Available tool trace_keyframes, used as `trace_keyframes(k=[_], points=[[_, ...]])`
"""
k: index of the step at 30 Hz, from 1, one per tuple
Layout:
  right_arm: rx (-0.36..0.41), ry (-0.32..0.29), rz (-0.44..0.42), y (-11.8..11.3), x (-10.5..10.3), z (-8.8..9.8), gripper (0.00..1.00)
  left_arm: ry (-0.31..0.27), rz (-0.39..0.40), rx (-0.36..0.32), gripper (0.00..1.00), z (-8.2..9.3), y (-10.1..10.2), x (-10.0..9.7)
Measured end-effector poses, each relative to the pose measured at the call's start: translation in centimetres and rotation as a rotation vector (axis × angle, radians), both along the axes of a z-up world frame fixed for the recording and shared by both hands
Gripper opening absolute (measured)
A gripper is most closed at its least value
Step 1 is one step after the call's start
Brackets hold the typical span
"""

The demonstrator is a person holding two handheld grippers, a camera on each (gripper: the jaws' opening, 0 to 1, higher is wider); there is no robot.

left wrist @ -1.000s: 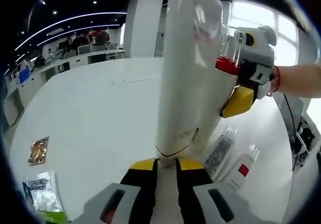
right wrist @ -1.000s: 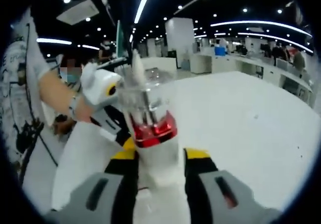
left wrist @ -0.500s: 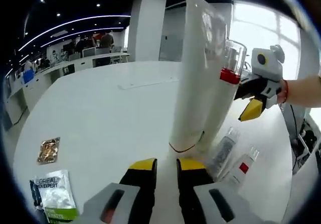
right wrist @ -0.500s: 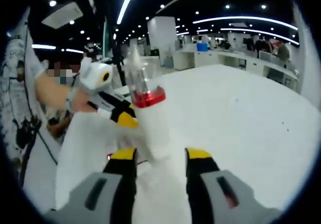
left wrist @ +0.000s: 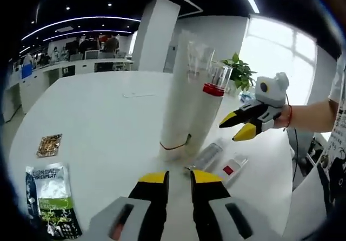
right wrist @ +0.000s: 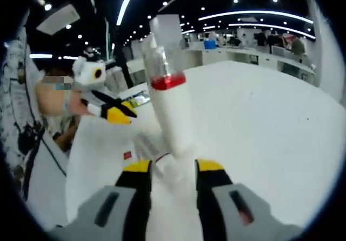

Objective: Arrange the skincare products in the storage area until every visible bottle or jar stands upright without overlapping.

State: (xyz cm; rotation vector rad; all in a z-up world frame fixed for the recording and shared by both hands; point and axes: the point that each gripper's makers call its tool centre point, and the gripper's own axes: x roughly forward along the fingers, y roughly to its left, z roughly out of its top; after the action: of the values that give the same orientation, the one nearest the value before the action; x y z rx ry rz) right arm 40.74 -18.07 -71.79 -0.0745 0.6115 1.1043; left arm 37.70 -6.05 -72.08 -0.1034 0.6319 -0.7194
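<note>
Two tall white bottles stand upright side by side on the white table (left wrist: 97, 111): a plain one (left wrist: 175, 106) and one with a red ring under a clear cap (left wrist: 204, 116) (right wrist: 172, 116). Beside them a small clear bottle (left wrist: 208, 155) and a small white bottle with a red label (left wrist: 230, 168) (right wrist: 127, 156) lie on their sides. My left gripper (left wrist: 173, 179) (right wrist: 116, 113) is open, short of the bottles, with nothing between its jaws. To the right of the bottles my right gripper (left wrist: 239, 127) (right wrist: 170, 168) is open too, and a hand holds it.
A gold sachet (left wrist: 48, 145) and a white-and-green sachet (left wrist: 51, 198) lie at the table's left. A potted plant (left wrist: 238, 73) stands behind the bottles. Desks with people sit far back. A person stands close at the right.
Both grippers have let go of the tall bottles and drawn back. The two bottles now stand free and upright, farther from both cameras.
</note>
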Motion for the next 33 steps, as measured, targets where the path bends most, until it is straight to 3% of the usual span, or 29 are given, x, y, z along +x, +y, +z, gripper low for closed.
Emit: trace_keyframes(k=[4,8,12,16,20,25,33], points=[[-0.103,-0.041,0.066,-0.1,0.1,-1.7,0.29,-0.016,-0.038,0.042,0.17,-0.2,-0.8,0.0],[-0.089,-0.011,0.121,0.5,-0.7,-2.1,0.29,-0.050,-0.094,0.055,0.17,0.4,-1.9,0.5],[-0.177,-0.046,0.188,0.2,-1.1,-2.9,0.28,-0.056,-0.200,0.170,0.18,-0.3,-2.0,0.5],[-0.215,-0.066,0.229,0.4,-1.2,-3.3,0.26,-0.105,-0.288,0.251,0.20,-0.2,-2.6,1.2],[-0.268,-0.105,0.269,0.3,-1.2,-3.7,0.21,-0.091,-0.326,0.248,0.21,-0.3,-3.4,1.8],[-0.280,-0.117,0.289,0.3,-1.1,-3.6,0.19,-0.090,-0.387,0.327,0.21,-1.3,-3.4,2.4],[-0.332,-0.154,0.356,0.2,-1.6,-3.5,0.18,-0.060,-0.436,0.315,0.22,-1.6,-3.6,1.5]])
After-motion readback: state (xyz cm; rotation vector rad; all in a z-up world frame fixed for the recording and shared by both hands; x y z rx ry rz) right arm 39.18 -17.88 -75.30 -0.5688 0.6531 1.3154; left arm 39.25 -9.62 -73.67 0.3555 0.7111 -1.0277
